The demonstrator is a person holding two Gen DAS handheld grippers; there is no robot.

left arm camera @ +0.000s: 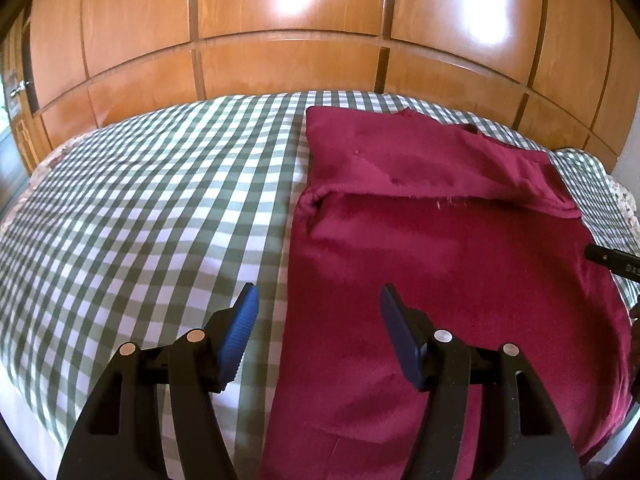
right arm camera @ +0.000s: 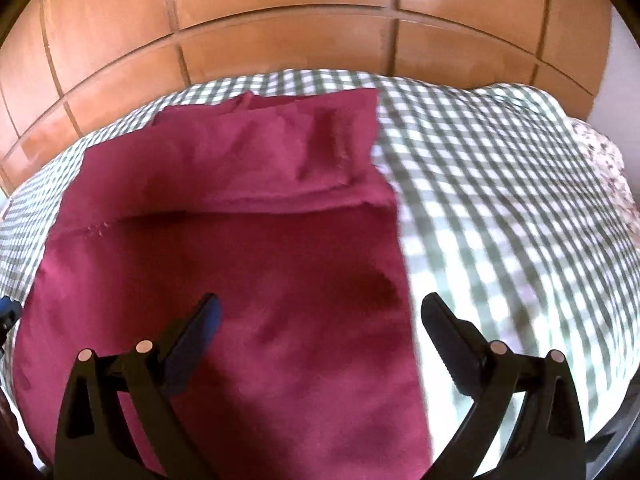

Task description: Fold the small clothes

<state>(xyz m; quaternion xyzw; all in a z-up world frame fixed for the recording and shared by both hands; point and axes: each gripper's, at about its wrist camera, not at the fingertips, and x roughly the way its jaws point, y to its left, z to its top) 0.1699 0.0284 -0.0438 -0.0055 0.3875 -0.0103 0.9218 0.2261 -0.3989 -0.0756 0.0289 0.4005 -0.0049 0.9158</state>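
Note:
A dark red garment (left arm camera: 448, 264) lies flat on a bed with a green-and-white checked sheet (left arm camera: 160, 208). Its far part is folded over toward me, making a crease across the middle. My left gripper (left arm camera: 316, 300) is open and empty, hovering over the garment's left edge. My right gripper (right arm camera: 320, 312) is open and empty, straddling the garment's right edge (right arm camera: 404, 264). The garment (right arm camera: 240, 248) fills the left half of the right wrist view. A black tip of the right gripper (left arm camera: 612, 262) shows at the left wrist view's right edge.
A wooden panelled wardrobe (left arm camera: 300, 40) stands behind the bed. A floral cover (right arm camera: 604, 168) shows at the bed's far right corner. Checked sheet extends to the left of the garment and to its right (right arm camera: 520, 220).

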